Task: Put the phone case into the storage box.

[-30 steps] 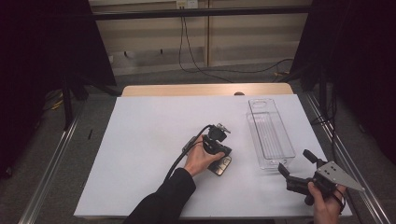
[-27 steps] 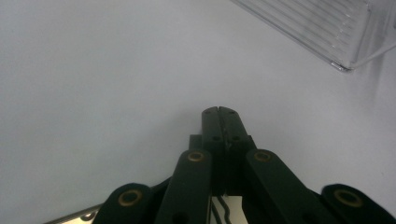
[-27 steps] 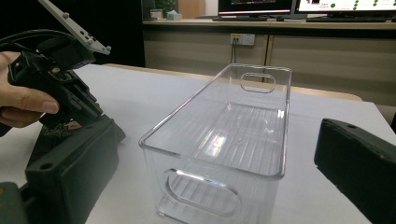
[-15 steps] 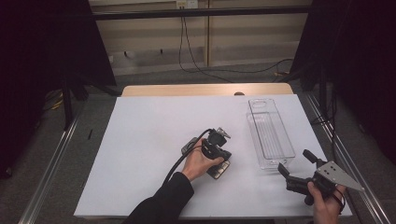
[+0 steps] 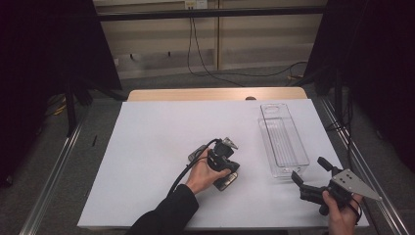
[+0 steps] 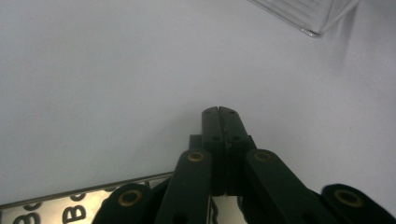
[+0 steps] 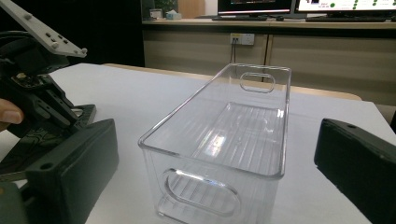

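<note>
High view puts the clear plastic bin (image 5: 284, 142) on the right part of the white table sheet (image 5: 147, 161), its long axis running away from the person toward the far edge, with a cut-out handle in each short end wall. The right gripper (image 5: 313, 177) hovers just off the bin's near short end, its jaws spread wide and aimed up and left at that end; nothing sits between them. In the right gripper view the same relation reads plainly: the bin (image 7: 224, 140) stands dead ahead between the two black pads (image 7: 70, 163), near handle slot facing the camera, long sides receding straight away. The left gripper (image 5: 230, 171) rests low on the sheet, well left of the bin, over a flat shiny card with black lettering (image 5: 226, 181); in the left gripper view its jaws are pressed together with nothing held, the lettered card (image 6: 56, 207) lies under its body, and a bin corner (image 6: 313, 14) shows far ahead to the right. My judgement is that the right hand is nearer, and its approach runs along the bin's length onto the near end wall.
</note>
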